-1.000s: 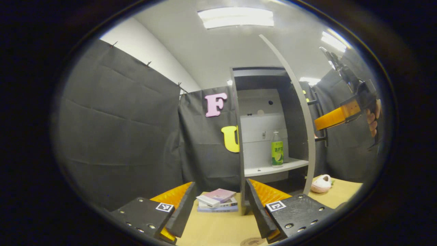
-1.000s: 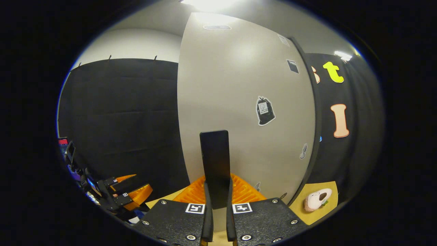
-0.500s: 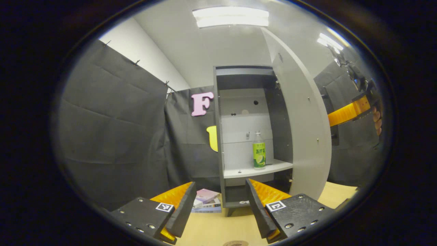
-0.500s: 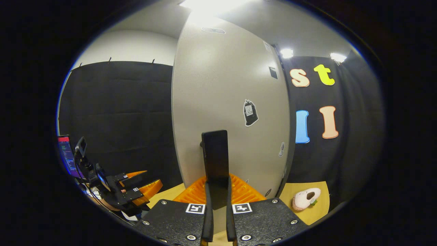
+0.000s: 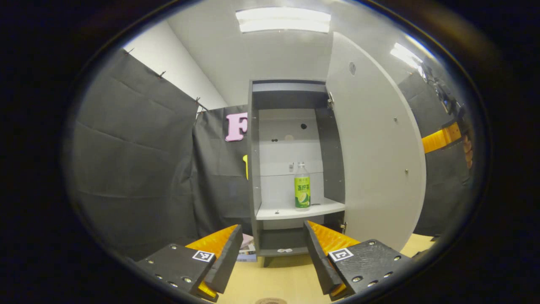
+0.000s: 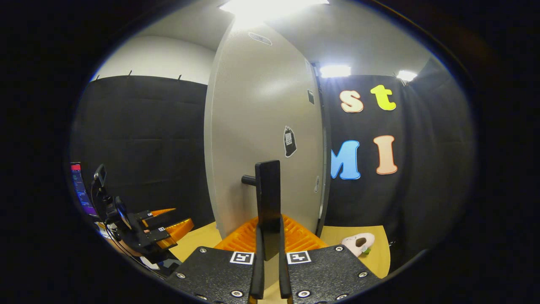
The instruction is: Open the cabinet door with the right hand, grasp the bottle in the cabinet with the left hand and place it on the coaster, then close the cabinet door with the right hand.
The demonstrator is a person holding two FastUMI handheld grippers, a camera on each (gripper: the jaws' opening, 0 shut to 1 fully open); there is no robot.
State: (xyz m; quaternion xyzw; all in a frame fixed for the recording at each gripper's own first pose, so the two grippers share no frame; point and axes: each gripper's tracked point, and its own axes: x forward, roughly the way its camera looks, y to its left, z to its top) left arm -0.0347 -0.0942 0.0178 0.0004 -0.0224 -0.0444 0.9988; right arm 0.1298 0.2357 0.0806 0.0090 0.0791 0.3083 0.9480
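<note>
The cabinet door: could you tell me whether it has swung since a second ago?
Yes. The cabinet door has swung farther open, away from the cabinet, and shows its inner face; the bottle stands unblocked, and the right gripper remains shut on the door handle.

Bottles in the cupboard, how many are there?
1. The bottle stands upright on the shelf inside the open cabinet, towards the right. The space below the shelf is dark, so something there could be hidden.
</note>
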